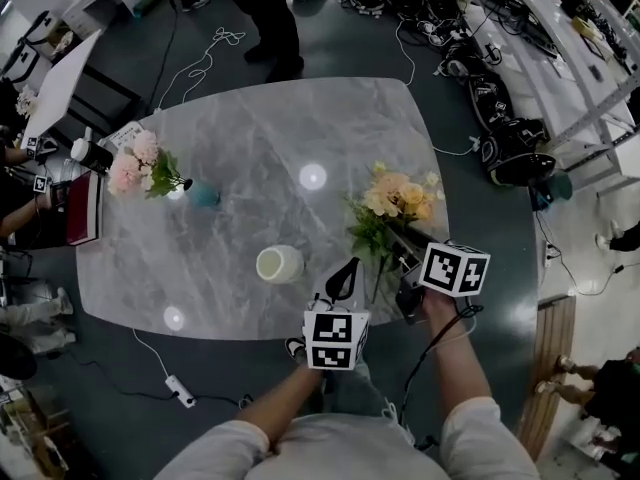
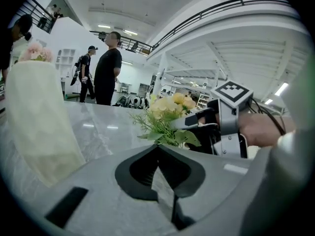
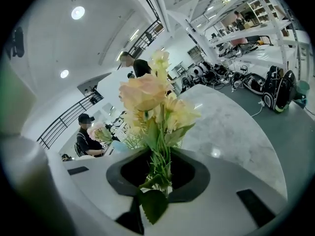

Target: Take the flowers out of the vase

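Two flower bunches point(image 1: 400, 200) point(image 1: 135, 163), two vases point(image 1: 279, 264) point(image 1: 203, 194), two hand-held grippers point(image 1: 344, 276) point(image 1: 396, 264), one table point(image 1: 260, 138)

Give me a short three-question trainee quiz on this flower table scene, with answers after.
1. True or false: the yellow and peach flower bunch stands in the cream round vase.
2. Which gripper clamps that bunch's stems: A, the left gripper, or B, the right gripper?
3. Fill in: in the head view, the pink flower bunch sits near the ___ edge of the grey marble table.
Key: 1 false; 2 B; 3 left.
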The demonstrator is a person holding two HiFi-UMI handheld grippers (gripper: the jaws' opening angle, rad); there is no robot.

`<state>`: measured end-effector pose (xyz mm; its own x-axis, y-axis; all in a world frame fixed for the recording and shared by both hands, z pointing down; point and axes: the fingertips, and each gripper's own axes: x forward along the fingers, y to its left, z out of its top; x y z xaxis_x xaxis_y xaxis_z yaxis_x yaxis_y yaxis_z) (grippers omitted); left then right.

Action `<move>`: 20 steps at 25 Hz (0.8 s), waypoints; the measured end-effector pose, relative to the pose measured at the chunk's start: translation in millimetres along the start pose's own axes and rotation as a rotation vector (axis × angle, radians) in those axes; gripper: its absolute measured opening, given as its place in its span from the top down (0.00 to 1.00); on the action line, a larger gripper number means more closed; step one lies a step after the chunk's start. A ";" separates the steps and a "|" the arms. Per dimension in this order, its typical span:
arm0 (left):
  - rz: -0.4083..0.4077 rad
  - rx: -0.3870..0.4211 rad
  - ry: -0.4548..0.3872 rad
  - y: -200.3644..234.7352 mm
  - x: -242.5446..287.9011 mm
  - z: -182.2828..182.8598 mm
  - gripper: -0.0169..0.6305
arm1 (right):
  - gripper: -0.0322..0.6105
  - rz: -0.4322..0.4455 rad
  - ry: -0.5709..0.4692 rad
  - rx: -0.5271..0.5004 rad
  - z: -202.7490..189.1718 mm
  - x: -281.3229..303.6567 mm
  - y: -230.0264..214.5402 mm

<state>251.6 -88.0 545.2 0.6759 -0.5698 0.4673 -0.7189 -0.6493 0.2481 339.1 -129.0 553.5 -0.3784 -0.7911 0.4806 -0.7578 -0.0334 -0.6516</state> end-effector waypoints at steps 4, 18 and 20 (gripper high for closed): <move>0.004 0.001 0.013 2.0 7.1 -7.6 0.96 | 0.81 -0.005 0.020 0.009 -4.9 12.5 -8.0; 0.044 -0.032 0.056 22.2 19.5 -29.4 0.96 | 0.82 0.011 0.077 0.046 -23.1 48.0 -24.0; 0.046 -0.038 0.058 23.0 20.4 -30.6 0.96 | 0.82 0.016 0.066 0.043 -22.5 49.6 -25.1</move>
<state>243.9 -99.1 586.5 0.6325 -0.5677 0.5269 -0.7553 -0.6028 0.2572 327.4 -153.6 606.9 -0.4254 -0.7502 0.5063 -0.7282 -0.0485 -0.6836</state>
